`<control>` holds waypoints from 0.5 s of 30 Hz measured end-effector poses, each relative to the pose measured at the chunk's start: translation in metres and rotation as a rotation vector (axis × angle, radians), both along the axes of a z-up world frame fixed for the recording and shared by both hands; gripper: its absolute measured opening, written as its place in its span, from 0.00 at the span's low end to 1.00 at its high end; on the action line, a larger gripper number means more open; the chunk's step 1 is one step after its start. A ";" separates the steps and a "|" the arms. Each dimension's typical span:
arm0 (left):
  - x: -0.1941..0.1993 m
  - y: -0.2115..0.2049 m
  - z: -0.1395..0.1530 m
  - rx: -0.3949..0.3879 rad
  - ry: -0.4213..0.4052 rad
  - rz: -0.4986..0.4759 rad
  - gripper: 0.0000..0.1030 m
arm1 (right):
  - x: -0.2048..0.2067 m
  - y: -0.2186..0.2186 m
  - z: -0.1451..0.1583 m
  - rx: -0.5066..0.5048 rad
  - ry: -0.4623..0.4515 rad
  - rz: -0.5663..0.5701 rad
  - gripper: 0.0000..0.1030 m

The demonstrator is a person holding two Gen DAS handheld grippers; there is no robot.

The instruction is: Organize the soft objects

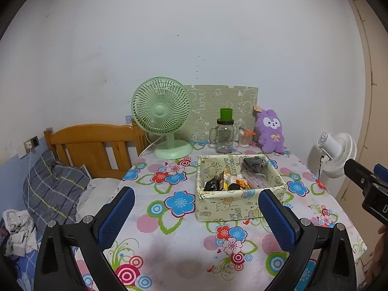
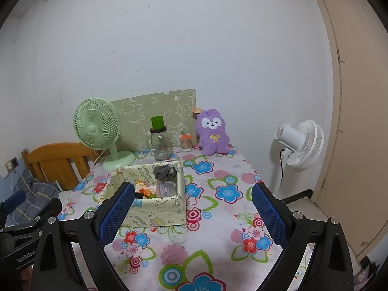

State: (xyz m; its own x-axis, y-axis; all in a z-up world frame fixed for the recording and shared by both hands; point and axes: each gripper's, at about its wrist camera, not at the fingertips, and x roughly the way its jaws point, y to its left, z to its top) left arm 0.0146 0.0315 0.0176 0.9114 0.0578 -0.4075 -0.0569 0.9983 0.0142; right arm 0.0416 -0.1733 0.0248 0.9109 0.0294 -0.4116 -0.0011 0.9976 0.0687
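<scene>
The left gripper [image 1: 196, 208] and the right gripper [image 2: 192, 206] both hovered with jaws spread wide and holding nothing, above the near edge of the floral table [image 1: 169, 254]. The fabric box [image 1: 230, 208] sat mid-table; its jumbled contents were hard to make out, a grey soft bundle [image 1: 253, 164] at its far right corner. The purple plush rabbit [image 2: 213, 133] stood at the table's far right corner against the wall.

The brand "GenRobot" was read in white letters on the black body of the left gripper [image 2: 23, 258], seen at the lower left edge of the right wrist view. "HAPPY BIRTHDAY" was made out, printed upside down, on the inner back wall of the fabric storage box [image 1: 226, 161]. No other text was legible.
</scene>
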 end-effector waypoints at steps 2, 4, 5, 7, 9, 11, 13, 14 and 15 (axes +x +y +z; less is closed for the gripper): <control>-0.001 0.000 0.000 -0.004 -0.003 0.001 1.00 | 0.000 0.002 0.000 -0.004 -0.001 0.006 0.96; -0.002 0.001 0.001 -0.007 -0.005 0.000 1.00 | -0.001 0.003 0.001 -0.007 -0.003 0.010 0.96; -0.002 0.001 0.001 -0.008 -0.005 0.000 1.00 | -0.001 0.003 0.001 -0.007 -0.004 0.011 0.96; -0.002 0.001 0.002 -0.010 -0.008 -0.001 1.00 | -0.001 0.004 0.002 -0.006 -0.006 0.012 0.96; -0.002 0.002 0.002 -0.010 -0.008 0.000 1.00 | -0.001 0.003 0.001 -0.004 -0.008 0.013 0.96; -0.002 0.002 0.002 -0.011 -0.007 -0.001 1.00 | -0.002 0.003 0.001 -0.004 -0.007 0.014 0.96; -0.002 0.002 0.002 -0.011 -0.007 -0.001 1.00 | -0.002 0.003 0.001 -0.004 -0.005 0.014 0.96; -0.002 0.002 0.002 -0.011 -0.007 -0.001 1.00 | -0.001 0.004 0.001 -0.004 -0.003 0.014 0.96; -0.002 0.002 0.002 -0.011 -0.006 0.000 1.00 | -0.001 0.004 0.000 -0.003 -0.001 0.016 0.96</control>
